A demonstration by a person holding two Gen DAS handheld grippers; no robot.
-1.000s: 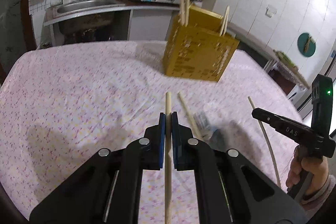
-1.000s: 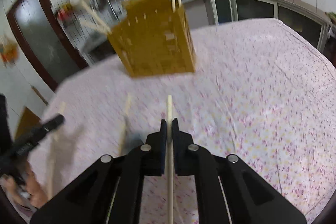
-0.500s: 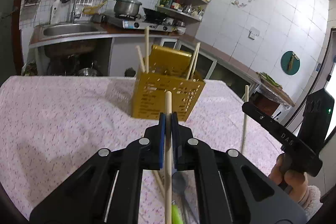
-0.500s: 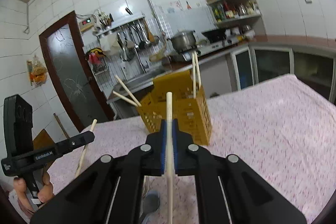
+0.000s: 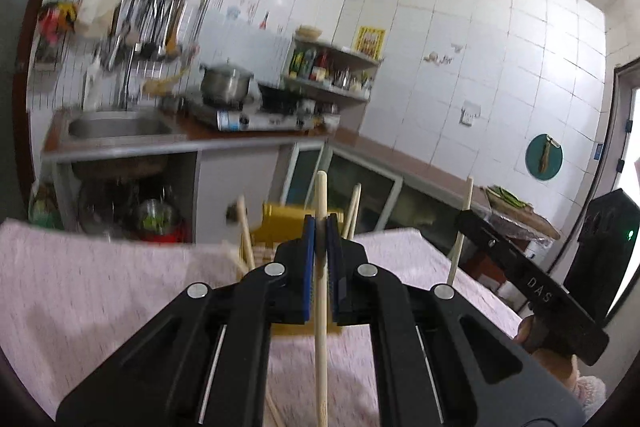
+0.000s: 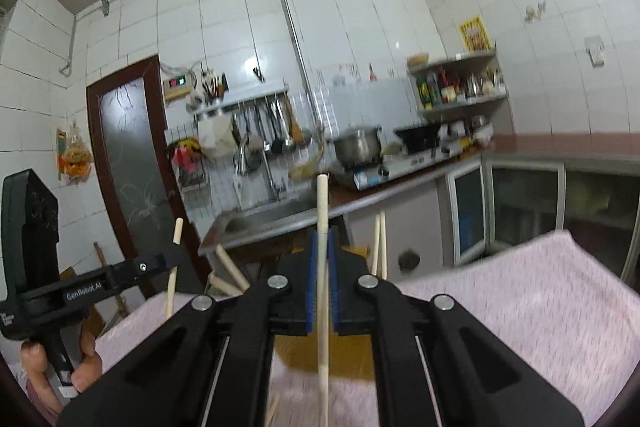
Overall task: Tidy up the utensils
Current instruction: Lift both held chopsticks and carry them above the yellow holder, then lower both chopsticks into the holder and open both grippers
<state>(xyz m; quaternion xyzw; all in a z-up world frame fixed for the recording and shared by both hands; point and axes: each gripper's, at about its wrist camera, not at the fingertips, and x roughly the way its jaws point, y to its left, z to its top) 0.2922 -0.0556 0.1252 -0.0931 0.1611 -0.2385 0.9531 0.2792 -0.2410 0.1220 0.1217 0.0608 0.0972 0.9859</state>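
Both grippers have come up off the tablecloth since a second ago and tipped toward level, so my views now look across at the kitchen counter instead of down at the cloth. Left gripper is clenched on one wooden chopstick, pads pinching it partway along, tip standing up past the fingers and the long tail running down under the camera. Right gripper is likewise clamped on its own chopstick, same upright pose. Yellow utensil basket sits on the pink tablecloth straight ahead and mostly hidden behind my jaws; several chopsticks already stand in it, leaning. From the left view I see the right gripper off to the side, its stick upright. Handling judgement: these sticks are light, stiff, thin and smooth, so they will likely pivot or slide in flat pads if bumped. The grip sits toward the upper part, leaving a long lower end free, which I reckon suits dropping it tail-first into a basket compartment. Which compartment is free I cannot tell.
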